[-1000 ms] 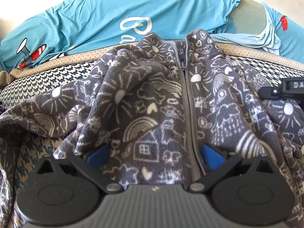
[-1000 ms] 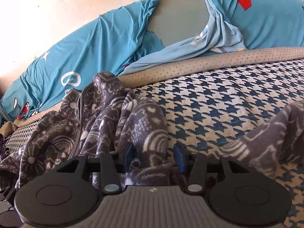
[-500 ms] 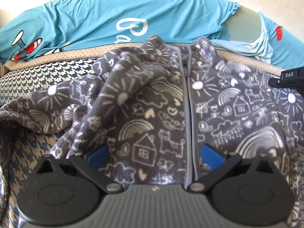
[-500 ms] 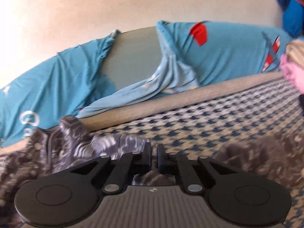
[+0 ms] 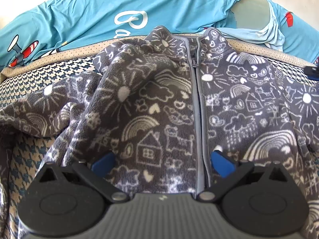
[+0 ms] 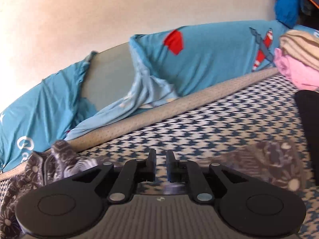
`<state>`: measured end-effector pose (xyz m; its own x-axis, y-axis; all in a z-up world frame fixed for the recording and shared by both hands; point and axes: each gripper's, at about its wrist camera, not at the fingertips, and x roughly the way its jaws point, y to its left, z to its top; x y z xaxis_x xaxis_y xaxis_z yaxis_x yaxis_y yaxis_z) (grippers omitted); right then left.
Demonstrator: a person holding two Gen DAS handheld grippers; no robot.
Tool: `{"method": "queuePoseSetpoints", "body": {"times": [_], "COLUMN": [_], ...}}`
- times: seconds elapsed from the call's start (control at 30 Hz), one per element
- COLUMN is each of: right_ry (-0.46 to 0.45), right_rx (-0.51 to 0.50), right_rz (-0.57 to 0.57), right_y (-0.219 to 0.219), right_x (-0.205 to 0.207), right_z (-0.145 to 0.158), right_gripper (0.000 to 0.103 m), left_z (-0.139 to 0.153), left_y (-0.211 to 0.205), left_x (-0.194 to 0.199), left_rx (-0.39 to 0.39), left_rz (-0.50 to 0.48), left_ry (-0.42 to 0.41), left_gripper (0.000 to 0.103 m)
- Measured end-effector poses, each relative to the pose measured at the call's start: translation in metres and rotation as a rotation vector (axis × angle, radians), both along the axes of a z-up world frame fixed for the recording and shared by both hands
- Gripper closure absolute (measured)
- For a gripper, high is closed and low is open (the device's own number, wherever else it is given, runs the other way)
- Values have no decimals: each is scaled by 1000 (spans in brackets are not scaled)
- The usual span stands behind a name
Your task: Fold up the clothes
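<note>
You are working in a home bedroom, on a bed; the houndstooth mattress [image 6: 229, 119] under your tools is the plainest sign, with its beige piped edge running along the far side; behind that edge lies teal bedding [image 5: 159, 6] printed with cartoon planes and white lettering (a child's bedding, by the look of it); a bare plastered wall [image 6: 119, 16] rises behind the bedding; on the mattress's right end sits a small heap of clothes [image 6: 297, 59], pink below and striped above; spread over the mattress near you is a grey doodle-print fleece jacket [image 5: 169, 109], household laundry rather than shop stock.
</note>
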<state>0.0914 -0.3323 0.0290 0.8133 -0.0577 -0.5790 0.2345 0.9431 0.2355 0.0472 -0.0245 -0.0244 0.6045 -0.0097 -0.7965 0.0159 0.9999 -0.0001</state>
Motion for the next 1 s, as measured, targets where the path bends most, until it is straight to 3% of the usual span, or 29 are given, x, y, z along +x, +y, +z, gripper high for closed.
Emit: {"method": "queuePoseSetpoints", "body": {"times": [0.2, 0.33, 0.6, 0.77, 0.9, 1.0], "right_ry": [42, 37, 102, 145, 138, 119], "right_rx": [9, 23, 48, 126, 8, 29], "right_rz": [-74, -117, -223, -312, -330, -400], "right_y": [-40, -62, -104, -123, -112, -120], "right_x": [-19, -30, -45, -50, -50, -56], "right_z": [-8, -6, -17, -27, -22, -14], "right_gripper": [86, 73, 72, 70, 68, 67], "left_z": [-2, -4, -7, -8, -8, -8], "left_y": [-1, -2, -3, -4, -4, -3], "left_x": [-2, -3, -5, -4, -4, -4], "left_rx": [10, 16, 26, 30, 33, 32], "left_rz": [-3, -8, -19, -22, -26, -28], "left_ry": [-14, -22, -37, -39, -42, -42], "left_gripper": [0, 0, 0, 0, 0, 0]}}
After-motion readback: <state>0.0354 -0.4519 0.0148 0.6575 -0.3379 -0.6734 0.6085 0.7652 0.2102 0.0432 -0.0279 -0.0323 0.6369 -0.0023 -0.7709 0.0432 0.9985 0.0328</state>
